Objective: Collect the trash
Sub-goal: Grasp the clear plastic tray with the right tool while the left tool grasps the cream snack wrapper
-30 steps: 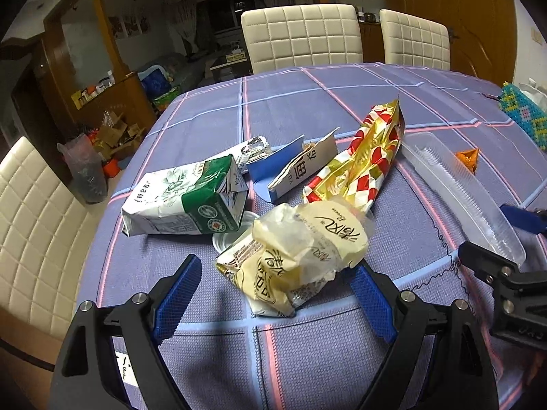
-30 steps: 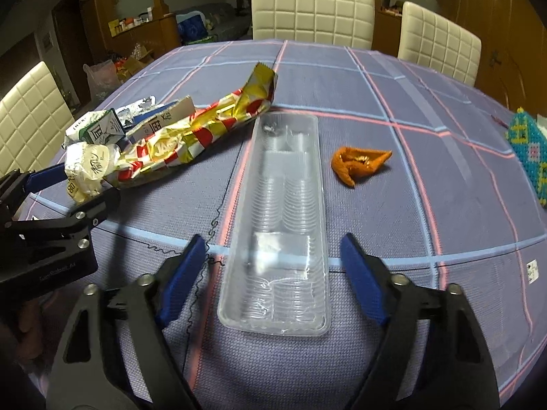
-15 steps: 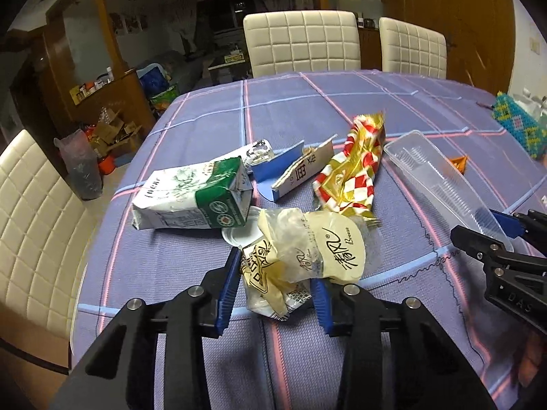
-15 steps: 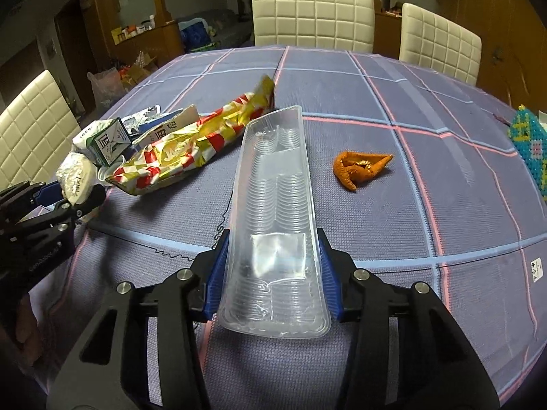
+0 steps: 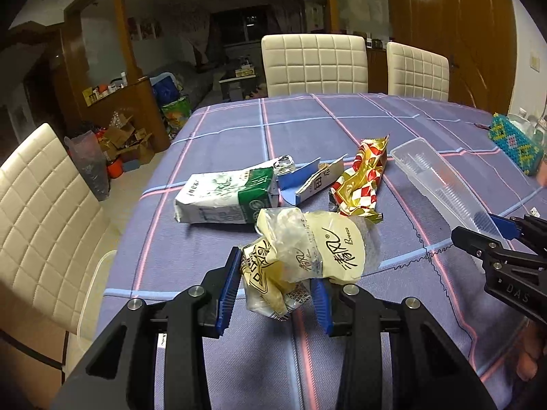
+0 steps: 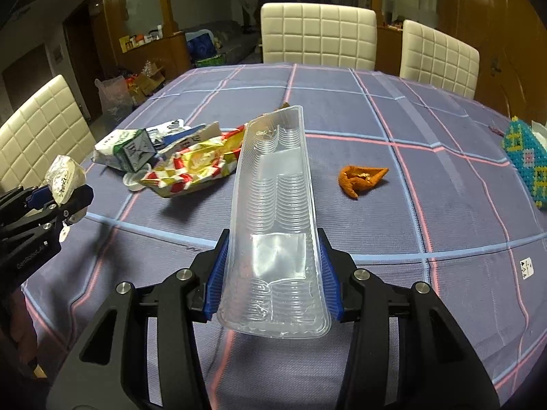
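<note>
Left gripper (image 5: 275, 292) is clamped on the crumpled cream plastic wrapper (image 5: 307, 256), lifted clear of the purple checked tablecloth (image 5: 222, 249). Right gripper (image 6: 271, 282) pinches the long clear plastic tray (image 6: 273, 225) by its near end, far end tilted up. That flimsy tray could buckle and pop free; the loose wrapper might slide out.

This was a home dining room. A round tabletop (image 6: 393, 109) wore a purple checked cloth, with cream quilted chairs (image 6: 318, 34) at twelve and nine o'clock. Wooden doors (image 5: 444, 27) stood at two o'clock, and a living area with clutter (image 5: 126, 136) at ten.
</note>
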`<state>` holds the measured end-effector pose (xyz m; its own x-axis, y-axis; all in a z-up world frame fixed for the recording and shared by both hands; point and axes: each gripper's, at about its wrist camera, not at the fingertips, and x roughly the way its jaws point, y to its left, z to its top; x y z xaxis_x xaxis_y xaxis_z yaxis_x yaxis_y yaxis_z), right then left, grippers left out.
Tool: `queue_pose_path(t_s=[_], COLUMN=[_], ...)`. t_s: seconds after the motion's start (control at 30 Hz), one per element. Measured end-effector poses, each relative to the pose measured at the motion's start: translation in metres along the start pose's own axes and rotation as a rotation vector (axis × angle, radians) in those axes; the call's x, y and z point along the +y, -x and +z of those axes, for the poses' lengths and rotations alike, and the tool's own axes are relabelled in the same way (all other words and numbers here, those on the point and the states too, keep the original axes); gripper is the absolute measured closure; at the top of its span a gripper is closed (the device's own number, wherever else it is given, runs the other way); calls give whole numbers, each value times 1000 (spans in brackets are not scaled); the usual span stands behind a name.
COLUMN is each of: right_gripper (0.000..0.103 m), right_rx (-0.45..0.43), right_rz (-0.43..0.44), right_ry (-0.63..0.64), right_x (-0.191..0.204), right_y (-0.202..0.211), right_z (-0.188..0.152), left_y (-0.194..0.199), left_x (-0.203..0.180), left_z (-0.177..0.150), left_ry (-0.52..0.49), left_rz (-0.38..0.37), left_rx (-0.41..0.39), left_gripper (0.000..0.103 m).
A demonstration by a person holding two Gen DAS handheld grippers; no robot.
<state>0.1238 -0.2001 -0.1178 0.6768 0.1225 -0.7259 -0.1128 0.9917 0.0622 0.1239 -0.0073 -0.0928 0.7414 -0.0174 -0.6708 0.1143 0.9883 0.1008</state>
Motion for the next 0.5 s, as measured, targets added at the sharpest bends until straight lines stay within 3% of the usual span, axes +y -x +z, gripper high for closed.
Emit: queue_pose_path(t_s=[0.5], right_gripper=[54], right_rx=[-61], right_rz=[16], right_ry=[31], right_x=[12], right_y=[27], right_z=[-2], left_y=[33], left_x=[2], left_z=[-4], left_ry=[-3], left_rz=[43], left_rx=[-58], left_gripper=[66])
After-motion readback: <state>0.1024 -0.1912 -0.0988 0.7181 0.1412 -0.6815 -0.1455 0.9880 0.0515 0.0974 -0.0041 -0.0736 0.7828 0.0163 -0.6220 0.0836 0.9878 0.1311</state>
